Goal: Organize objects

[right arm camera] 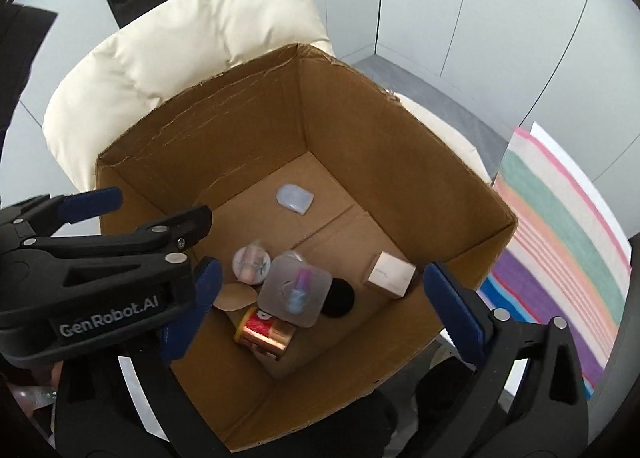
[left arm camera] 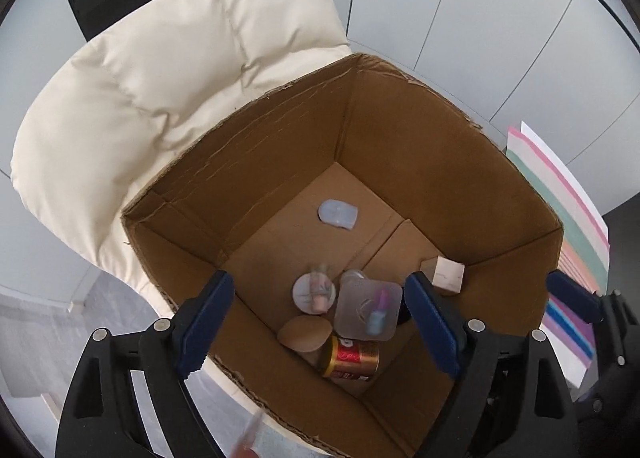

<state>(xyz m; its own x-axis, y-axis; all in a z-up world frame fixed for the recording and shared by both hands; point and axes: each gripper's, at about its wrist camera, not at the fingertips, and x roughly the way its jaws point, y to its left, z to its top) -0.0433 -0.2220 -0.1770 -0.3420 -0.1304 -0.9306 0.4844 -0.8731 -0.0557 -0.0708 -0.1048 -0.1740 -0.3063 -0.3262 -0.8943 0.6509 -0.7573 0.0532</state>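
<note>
1. A cream padded chair (left arm camera: 168,70) stands behind and under the cardboard box (left arm camera: 420,138); the box is open at the top and seems to rest on the seat.
2. A striped cloth (right arm camera: 560,242) lies to the right of the box.
3. The left gripper (left arm camera: 316,322) hangs above the near side of the box with its jaws spread wide and nothing between them. In the right wrist view it (right arm camera: 160,214) is at the left edge of the box.
4. The right gripper (right arm camera: 320,306) is also released and empty, above the near part of the box.
5. On the box floor a clear square lid (left arm camera: 369,310) lies on top of the small things, with a little bottle on it.
6. A red and gold can (left arm camera: 352,358) lies on its side just beside the lid, toward the near wall.
7. A round compact (left arm camera: 312,292) with a small bottle on it lies left of the lid, and a tan round pad (left arm camera: 304,334) is near the can.
8. A small pale carton (left arm camera: 448,274) stands near the right wall.
9. A pale blue case (left arm camera: 338,213) lies apart, farther back.
</note>
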